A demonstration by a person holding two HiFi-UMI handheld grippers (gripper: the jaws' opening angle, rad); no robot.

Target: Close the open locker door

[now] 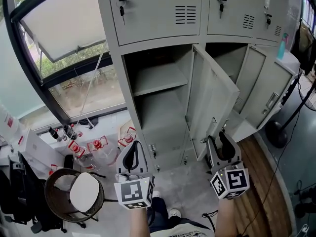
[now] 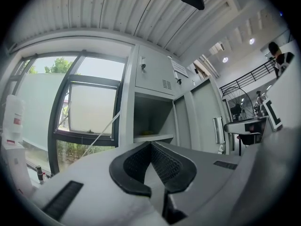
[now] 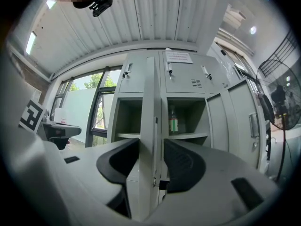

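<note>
The grey locker bank has its middle compartment (image 1: 158, 98) standing open, with two bare shelves inside. Its door (image 1: 215, 93) swings out toward me. My right gripper (image 1: 220, 138) is at the door's lower free edge. In the right gripper view that door edge (image 3: 149, 102) runs upright between the two dark pads and fills the gap of the right gripper (image 3: 151, 149). My left gripper (image 1: 131, 154) hangs in front of the locker's base, shut and empty. The left gripper view shows the left gripper (image 2: 151, 145) with its pads meeting, pointing at the open compartment (image 2: 150, 119).
To the right a second locker door (image 1: 271, 93) also hangs open; a bottle (image 3: 173, 119) stands on that locker's shelf. A round stool (image 1: 81, 194) and several small bottles (image 1: 96, 144) sit on the floor at the left under the window. A fan base (image 1: 276, 132) is at the right.
</note>
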